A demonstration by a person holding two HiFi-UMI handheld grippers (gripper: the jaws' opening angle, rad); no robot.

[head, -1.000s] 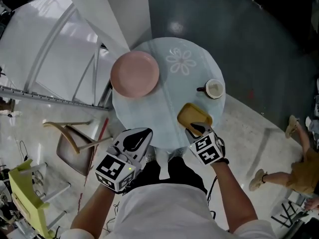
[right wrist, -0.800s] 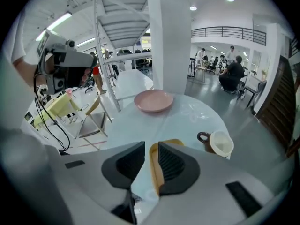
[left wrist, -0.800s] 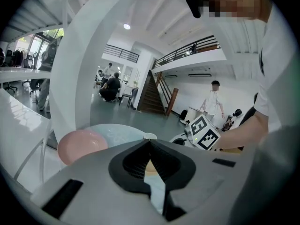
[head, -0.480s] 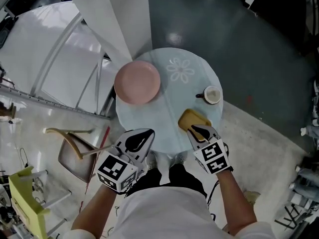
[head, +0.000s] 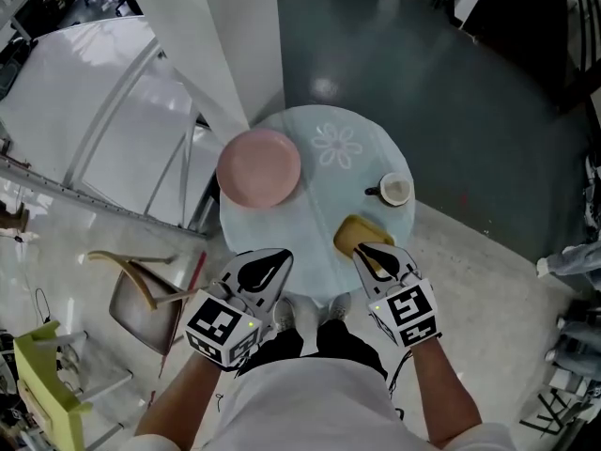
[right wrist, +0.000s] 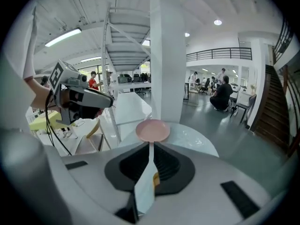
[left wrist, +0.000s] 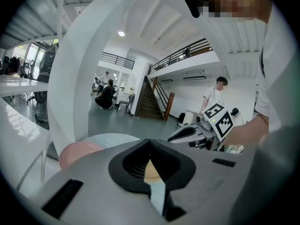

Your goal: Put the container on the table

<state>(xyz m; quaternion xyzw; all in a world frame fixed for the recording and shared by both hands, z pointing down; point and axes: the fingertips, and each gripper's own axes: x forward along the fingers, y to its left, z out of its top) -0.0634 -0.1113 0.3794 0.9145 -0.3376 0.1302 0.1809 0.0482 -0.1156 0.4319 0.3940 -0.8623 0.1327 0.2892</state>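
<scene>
Right hand-held gripper (head: 376, 255) pinches the yellow container's (head: 360, 234) near rim at lower centre; I judge it already rests on the counter (head: 310, 222), so only letting go remains.

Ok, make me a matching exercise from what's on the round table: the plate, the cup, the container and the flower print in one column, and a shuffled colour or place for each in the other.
Column one:
1. plate
2. cup
3. container
4. flower print

Column two:
A. yellow, just ahead of the right gripper
B. white outline, on the far side of the table
C. pink, on the table's left part
D. at the table's right edge, handle pointing left

Pairs: 1-C; 2-D; 3-A; 4-B.
</scene>
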